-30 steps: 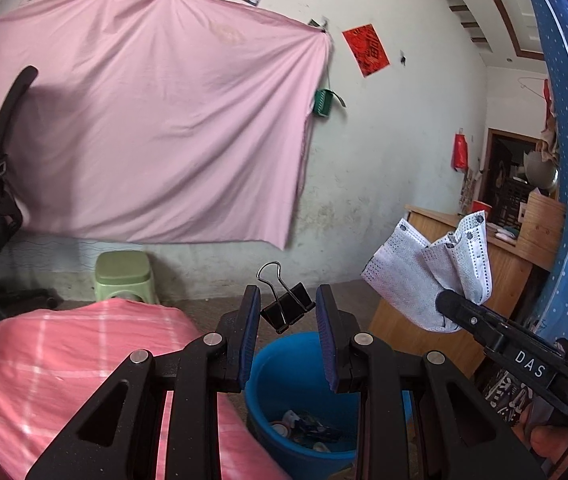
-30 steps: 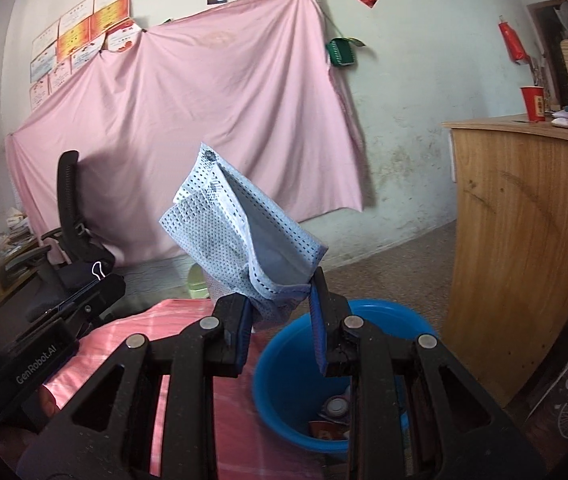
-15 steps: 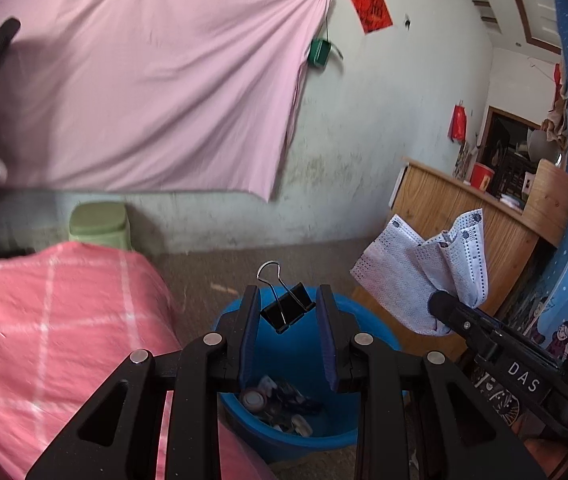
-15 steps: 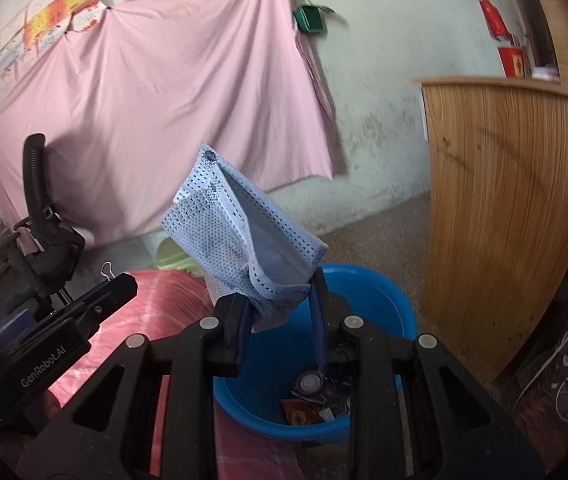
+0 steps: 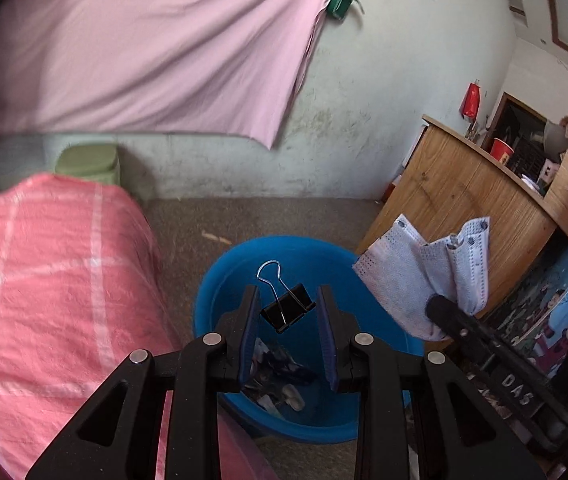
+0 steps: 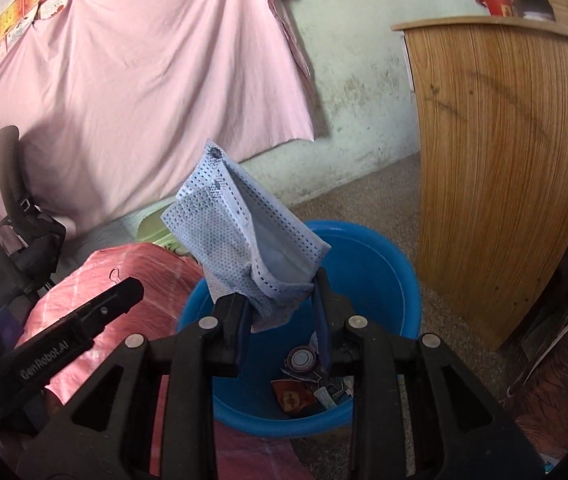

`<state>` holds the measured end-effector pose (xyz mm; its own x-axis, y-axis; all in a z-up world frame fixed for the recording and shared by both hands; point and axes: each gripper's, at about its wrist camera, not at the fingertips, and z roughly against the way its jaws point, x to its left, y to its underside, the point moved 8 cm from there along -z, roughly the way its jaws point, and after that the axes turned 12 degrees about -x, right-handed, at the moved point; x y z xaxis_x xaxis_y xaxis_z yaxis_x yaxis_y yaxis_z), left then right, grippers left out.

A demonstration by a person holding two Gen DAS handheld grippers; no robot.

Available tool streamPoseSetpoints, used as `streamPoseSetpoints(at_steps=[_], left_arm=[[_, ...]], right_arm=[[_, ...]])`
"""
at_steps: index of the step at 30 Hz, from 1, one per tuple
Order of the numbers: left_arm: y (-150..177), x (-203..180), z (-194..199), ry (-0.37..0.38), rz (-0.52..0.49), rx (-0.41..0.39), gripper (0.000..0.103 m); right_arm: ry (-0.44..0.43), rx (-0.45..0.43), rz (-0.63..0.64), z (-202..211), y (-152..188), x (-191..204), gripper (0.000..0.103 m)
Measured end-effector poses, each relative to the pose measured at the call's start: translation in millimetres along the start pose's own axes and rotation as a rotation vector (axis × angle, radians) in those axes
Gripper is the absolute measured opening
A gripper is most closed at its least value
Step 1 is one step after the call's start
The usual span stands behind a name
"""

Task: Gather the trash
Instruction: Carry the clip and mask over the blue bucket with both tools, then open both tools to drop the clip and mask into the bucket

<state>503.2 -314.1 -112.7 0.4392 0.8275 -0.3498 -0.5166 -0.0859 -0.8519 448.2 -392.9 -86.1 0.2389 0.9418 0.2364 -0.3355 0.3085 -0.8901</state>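
Observation:
My left gripper [image 5: 287, 309] is shut on a black binder clip [image 5: 286, 306] and holds it above the blue bucket [image 5: 226, 280]. My right gripper [image 6: 282, 304] is shut on a crumpled blue face mask [image 6: 240, 236] and holds it over the same bucket [image 6: 388, 268]. The mask also shows at the right of the left wrist view [image 5: 416, 280]. Several pieces of trash lie on the bucket's bottom [image 6: 308, 380].
A pink checked cloth covers a table [image 5: 44, 280] left of the bucket. A wooden counter [image 6: 504, 160] stands to the right. A green stool [image 5: 88, 162] and a black office chair [image 6: 20, 216] are by the wall with the pink sheet.
Both grippers have tilted down and moved closer over the bucket, so more of its inside shows. Both still hold their items.

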Motion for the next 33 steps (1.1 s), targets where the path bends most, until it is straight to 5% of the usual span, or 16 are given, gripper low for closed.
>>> streamPoseSetpoints(at_steps=[12, 24, 33], left_arm=[[8, 14, -20, -0.023, 0.057, 0.1, 0.03], [2, 19, -14, -0.061, 0.041, 0.072, 0.035], [-12, 29, 0, -0.102, 0.013, 0.025, 0.05]], right_arm=[[0.02, 0.05, -0.031, -24, 17, -10, 0.055], [0.038, 0.039, -0.031, -21, 12, -16, 0.066], [0.047, 0.004, -0.014, -5, -3, -18, 0.077]])
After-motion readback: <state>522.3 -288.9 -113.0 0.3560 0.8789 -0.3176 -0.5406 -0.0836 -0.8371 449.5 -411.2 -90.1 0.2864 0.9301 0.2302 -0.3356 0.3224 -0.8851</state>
